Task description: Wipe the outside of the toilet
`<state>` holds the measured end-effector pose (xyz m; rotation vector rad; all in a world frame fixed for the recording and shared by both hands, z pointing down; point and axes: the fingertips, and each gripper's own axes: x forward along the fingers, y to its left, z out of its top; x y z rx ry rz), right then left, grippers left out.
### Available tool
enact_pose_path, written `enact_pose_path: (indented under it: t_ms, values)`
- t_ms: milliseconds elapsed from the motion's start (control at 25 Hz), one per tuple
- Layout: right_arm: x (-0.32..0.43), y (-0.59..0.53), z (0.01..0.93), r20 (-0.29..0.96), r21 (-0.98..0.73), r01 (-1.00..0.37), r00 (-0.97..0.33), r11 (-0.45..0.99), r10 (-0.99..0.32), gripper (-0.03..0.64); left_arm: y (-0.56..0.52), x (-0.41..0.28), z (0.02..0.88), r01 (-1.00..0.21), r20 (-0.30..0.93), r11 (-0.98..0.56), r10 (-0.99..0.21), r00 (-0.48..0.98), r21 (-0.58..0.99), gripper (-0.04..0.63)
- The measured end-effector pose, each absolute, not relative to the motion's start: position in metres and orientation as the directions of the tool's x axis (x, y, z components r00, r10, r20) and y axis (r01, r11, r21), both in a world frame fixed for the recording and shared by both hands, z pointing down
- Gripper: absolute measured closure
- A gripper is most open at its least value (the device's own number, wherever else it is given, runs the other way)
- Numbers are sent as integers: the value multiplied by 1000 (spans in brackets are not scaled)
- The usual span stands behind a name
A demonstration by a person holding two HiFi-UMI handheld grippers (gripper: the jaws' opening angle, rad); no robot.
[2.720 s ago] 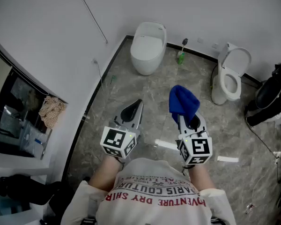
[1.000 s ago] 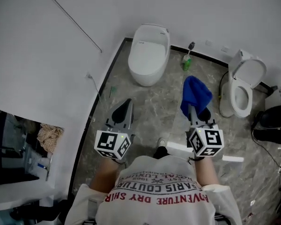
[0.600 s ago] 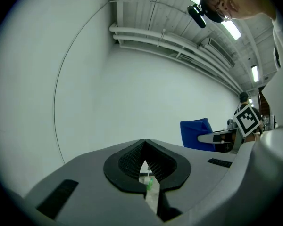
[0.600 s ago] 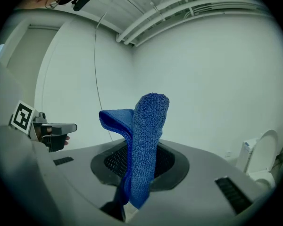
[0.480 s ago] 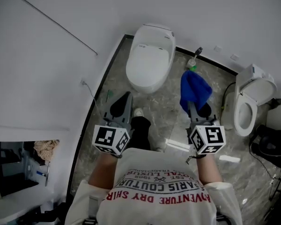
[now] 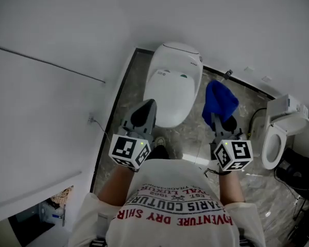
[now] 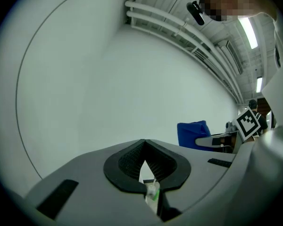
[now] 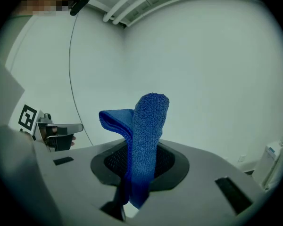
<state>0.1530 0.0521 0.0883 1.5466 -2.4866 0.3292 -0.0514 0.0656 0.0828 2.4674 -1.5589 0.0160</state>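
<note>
Head view: the white oval toilet (image 6: 172, 86), lid down, stands just ahead of the left hand-held gripper (image 6: 144, 113) and to the left of the right hand-held gripper (image 6: 224, 125). Both forearms (image 6: 116, 189) reach forward, side by side.

Left gripper view: its jaws are pressed together, empty.

Right gripper view: the jaws pinch a blue terry cloth (image 8: 148, 126), which stands upright.

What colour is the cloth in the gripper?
Blue. The cloth shows best in the right gripper view.
</note>
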Motion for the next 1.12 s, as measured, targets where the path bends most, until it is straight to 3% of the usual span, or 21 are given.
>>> enact_pose_path:
  t_ms: [400, 760, 1120]
  values:
    - [92, -106, 144, 386, -54, -837, -520, 544, -762, 540, -79, -89, 137, -915, 244, -361, -885, 397, 181, 589]
    - [80, -271, 219, 491, -63, -698, -644, 713, -587, 540, -188, -85, 195, -967, 309, -124, -932, 191, 224, 589]
    - [60, -424, 303, 563, 66, -483, -704, 873, -433, 540, -280, -67, 287, -956, 418, 103, -908, 23, 276, 589]
